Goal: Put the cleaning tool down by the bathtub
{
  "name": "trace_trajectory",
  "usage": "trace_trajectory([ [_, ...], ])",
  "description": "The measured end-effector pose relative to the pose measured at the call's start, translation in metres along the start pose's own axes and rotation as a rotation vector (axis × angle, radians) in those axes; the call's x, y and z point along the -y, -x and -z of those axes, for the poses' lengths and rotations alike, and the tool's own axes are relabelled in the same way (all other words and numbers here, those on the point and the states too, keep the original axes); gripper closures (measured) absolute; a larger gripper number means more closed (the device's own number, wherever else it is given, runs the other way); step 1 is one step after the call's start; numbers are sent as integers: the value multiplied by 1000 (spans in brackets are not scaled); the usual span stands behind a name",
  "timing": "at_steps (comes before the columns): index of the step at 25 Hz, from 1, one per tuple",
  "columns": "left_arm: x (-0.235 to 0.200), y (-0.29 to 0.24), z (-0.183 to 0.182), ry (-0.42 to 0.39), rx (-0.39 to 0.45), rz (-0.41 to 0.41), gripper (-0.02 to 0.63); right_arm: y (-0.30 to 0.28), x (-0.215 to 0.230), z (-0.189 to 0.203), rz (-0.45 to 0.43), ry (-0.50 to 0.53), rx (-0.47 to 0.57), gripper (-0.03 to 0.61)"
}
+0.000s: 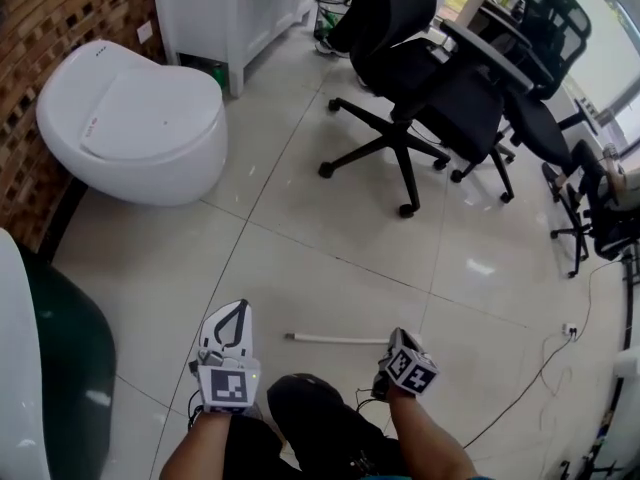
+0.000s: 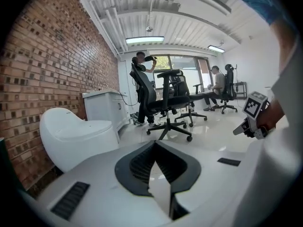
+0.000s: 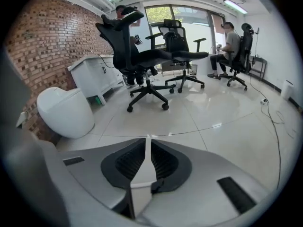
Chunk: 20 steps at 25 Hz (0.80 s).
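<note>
- One item carries the task: the white cleaning handle (image 1: 335, 340). It is level above the floor (image 1: 330, 258) in front of the person, and its right end is clamped between the jaws of the right tool (image 1: 390, 353). Its working end is not in view.
- Because it is gripped at one end only, the handle could sag or twist if the clamp loosens before it meets the floor. It would then probably drop and roll on the glossy tile.
- The left tool (image 1: 238, 308), jaws together on nothing, hangs between the handle's free end and the bathtub (image 1: 12, 368). A careless sweep to the left could knock the handle against it.
- The bathtub, with its white rim and dark green side, sits at the far left, apart from the handle. Letting go here would leave the handle on open floor and not beside the tub.
- Overshooting could rap the handle on the tub's rim.
- A cable (image 1: 540, 368) trails across the tile to the right and could catch a foot.
</note>
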<state>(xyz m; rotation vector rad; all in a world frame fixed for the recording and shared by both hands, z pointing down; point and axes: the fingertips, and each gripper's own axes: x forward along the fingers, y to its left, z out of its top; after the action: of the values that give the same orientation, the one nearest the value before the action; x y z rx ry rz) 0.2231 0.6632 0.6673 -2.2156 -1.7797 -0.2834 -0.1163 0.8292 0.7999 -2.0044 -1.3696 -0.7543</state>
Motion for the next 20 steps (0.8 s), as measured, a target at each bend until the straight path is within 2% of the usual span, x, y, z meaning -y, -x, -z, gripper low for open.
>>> trace_trajectory([
  [3,8,-26,38,-37,-34,29,617,-35,15,28,27,-6,-16,517],
  [6,14,-39,61,-76,-55,25,617,-59,32,52,47,-63,-24,517],
  [11,34,-49,86,-5,-11,50,617,-102,66,93,96,-198,-75,502],
  [15,41,-57,74,-4,31,66,616,-140,96,134,142,-332,-140,491],
  [20,51,-61,72,-39,26,73,617,-175,122,181,195,-407,-214,489],
])
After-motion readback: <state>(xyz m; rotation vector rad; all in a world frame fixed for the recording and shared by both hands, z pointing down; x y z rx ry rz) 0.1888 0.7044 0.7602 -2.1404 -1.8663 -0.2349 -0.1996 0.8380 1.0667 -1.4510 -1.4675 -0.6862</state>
